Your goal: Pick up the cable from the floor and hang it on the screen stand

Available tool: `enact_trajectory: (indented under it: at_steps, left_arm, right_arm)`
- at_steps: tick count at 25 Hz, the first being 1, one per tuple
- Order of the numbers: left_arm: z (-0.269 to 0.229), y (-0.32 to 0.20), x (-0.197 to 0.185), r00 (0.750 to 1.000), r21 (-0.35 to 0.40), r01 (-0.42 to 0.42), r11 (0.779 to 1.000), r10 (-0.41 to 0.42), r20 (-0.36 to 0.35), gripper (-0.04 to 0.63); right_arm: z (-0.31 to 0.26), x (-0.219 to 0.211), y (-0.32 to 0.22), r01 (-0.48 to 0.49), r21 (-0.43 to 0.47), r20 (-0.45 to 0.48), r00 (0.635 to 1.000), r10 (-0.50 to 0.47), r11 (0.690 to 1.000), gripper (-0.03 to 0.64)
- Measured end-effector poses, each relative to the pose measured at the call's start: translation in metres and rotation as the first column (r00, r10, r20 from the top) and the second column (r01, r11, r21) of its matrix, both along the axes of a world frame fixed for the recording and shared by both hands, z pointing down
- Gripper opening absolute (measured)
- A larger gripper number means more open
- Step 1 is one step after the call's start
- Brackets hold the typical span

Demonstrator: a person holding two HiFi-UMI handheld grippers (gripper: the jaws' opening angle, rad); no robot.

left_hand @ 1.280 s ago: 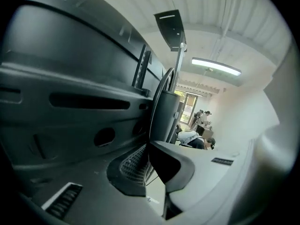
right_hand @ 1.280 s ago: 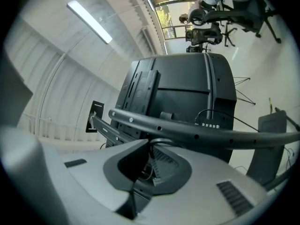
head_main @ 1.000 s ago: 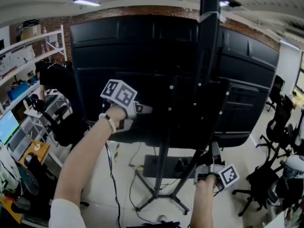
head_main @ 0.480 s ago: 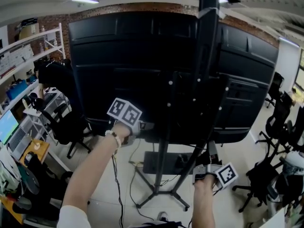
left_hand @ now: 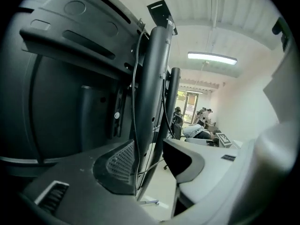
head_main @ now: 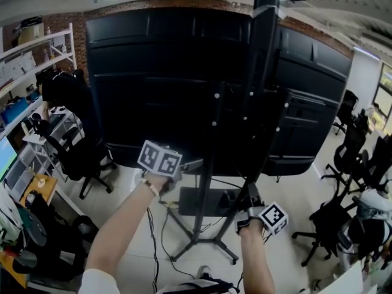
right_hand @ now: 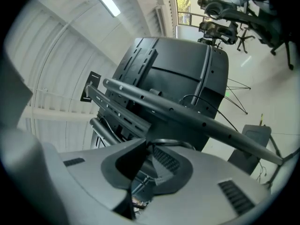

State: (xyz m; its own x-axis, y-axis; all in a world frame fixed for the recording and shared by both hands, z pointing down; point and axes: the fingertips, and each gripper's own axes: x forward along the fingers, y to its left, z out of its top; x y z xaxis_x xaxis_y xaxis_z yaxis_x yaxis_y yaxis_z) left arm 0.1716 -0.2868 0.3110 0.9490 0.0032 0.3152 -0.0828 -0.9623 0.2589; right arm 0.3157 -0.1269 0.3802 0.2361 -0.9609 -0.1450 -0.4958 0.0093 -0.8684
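A: Report left gripper [head_main: 193,163].
B: Jaws spread wide, just opened. 1 thin cable [left_hand: 136,125] between them, not pinched, hanging down along the stand [left_hand: 152,78] post behind the screen [head_main: 153,72].
A: Report right gripper [head_main: 250,202].
B: Low beside the stand. 2 jaws slightly apart, just opening, nothing pinched. Dark cable loop just past the tips.

The left arm [head_main: 119,231] reaches forward, bare, with a band at the wrist. The left gripper [left_hand: 150,149] points slightly down; its jaws have just been opening and stand wide apart, pressing on nothing. The right arm [head_main: 256,265] is lower and closer to the body, and the right gripper [right_hand: 142,150] points a little upward; its jaws have just been opening too, with only a narrow gap and nothing gripped.
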Motion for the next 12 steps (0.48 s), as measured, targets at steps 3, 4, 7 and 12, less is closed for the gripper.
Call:
enact_trajectory:
  at_steps: [3,4,7,12]
  left_arm:
    - [0.011,0.009,-0.012,0.999,0.018,0.026,1.0,-0.025,-0.037,0.193]
    - [0.017,0.014,-0.017,0.999,0.022,0.032,0.999,-0.031,-0.041,0.193]
    - [0.038,0.034,-0.034,0.998,0.025,0.042,0.999,-0.04,-0.057,0.193]
    - [0.077,0.083,-0.069,0.989,-0.002,0.071,0.997,-0.071,-0.133,0.105]
  right_arm:
    - [0.014,-0.005,-0.008,0.034,-0.04,-0.009,0.999,-0.034,0.999,0.158]
    - [0.02,-0.008,-0.011,0.053,-0.051,-0.002,0.999,-0.053,0.997,0.238]
    - [0.036,-0.02,-0.009,0.09,-0.079,0.015,0.996,-0.089,0.993,0.244]
    - [0.046,-0.059,0.023,0.159,-0.114,-0.051,0.985,-0.166,0.981,0.196]
